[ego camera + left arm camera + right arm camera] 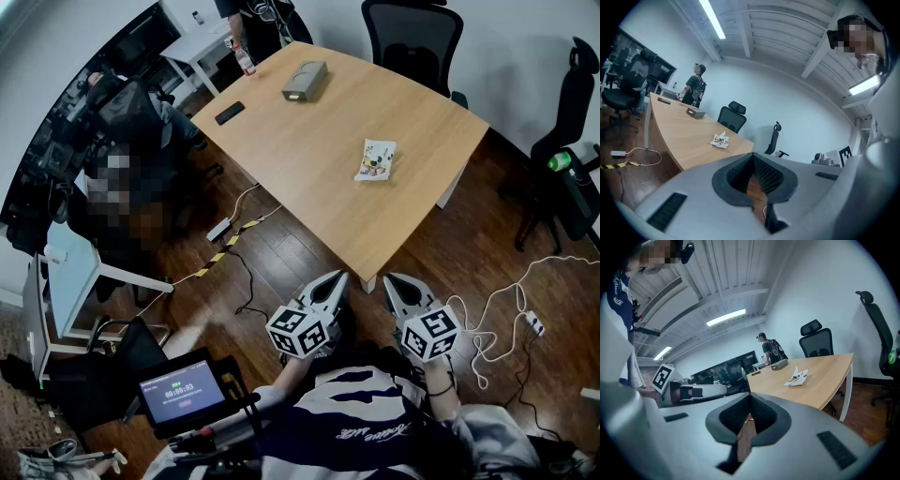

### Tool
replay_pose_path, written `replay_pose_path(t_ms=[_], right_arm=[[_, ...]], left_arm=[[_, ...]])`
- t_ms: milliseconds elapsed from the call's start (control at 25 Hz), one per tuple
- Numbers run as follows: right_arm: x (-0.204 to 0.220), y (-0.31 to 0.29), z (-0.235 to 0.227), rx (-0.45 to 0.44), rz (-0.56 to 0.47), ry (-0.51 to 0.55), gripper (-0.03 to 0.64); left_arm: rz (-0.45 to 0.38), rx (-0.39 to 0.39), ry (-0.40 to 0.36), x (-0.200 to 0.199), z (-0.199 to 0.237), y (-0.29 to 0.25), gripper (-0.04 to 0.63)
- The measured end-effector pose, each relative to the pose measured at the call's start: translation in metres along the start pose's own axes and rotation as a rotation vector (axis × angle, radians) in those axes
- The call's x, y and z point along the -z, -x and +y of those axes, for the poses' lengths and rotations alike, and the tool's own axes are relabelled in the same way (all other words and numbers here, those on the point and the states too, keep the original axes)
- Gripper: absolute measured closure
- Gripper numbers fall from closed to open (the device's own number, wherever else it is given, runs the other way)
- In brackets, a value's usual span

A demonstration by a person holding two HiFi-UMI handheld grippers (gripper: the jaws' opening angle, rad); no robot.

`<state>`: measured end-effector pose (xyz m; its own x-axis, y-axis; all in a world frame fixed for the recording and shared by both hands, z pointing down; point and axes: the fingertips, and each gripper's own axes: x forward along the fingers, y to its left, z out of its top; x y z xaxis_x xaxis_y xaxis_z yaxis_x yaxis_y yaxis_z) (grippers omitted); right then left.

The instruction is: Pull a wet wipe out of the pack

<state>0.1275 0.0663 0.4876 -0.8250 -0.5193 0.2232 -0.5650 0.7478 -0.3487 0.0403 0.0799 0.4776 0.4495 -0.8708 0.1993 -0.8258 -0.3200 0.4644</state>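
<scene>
The wet wipe pack (pixel 377 159) is a small white packet with colourful print. It lies flat on the wooden table (pixel 309 159), near the table's right side. It also shows in the left gripper view as the pack (pixel 721 140) and in the right gripper view as the pack (pixel 797 377). My left gripper (pixel 332 284) and right gripper (pixel 394 285) hang side by side over the floor, short of the table's near corner and well apart from the pack. The left gripper (pixel 752 155) and the right gripper (pixel 750 396) both have their jaws shut, with nothing between them.
A grey box (pixel 305 81) and a black phone (pixel 230 112) lie at the table's far end, where a person (pixel 696 89) stands. Office chairs (pixel 412 37) ring the table. Cables and a power strip (pixel 219 229) lie on the floor. A timer screen (pixel 181 390) sits at lower left.
</scene>
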Motion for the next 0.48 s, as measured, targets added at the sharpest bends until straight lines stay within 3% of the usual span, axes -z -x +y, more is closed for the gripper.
replay_pose_path(t_ms=[160,480], right_arm=[[-0.004,-0.002,0.000,-0.006,-0.027,-0.040,0.621],[-0.032,-0.092,-0.052,0.104,-0.039,-0.102,0.621]], left_arm=[[-0.022,0.007,-0.005,-0.006,0.007,-0.003,0.592],[0.021,0.095,-0.011,-0.056,0.090,-0.074,0.592]])
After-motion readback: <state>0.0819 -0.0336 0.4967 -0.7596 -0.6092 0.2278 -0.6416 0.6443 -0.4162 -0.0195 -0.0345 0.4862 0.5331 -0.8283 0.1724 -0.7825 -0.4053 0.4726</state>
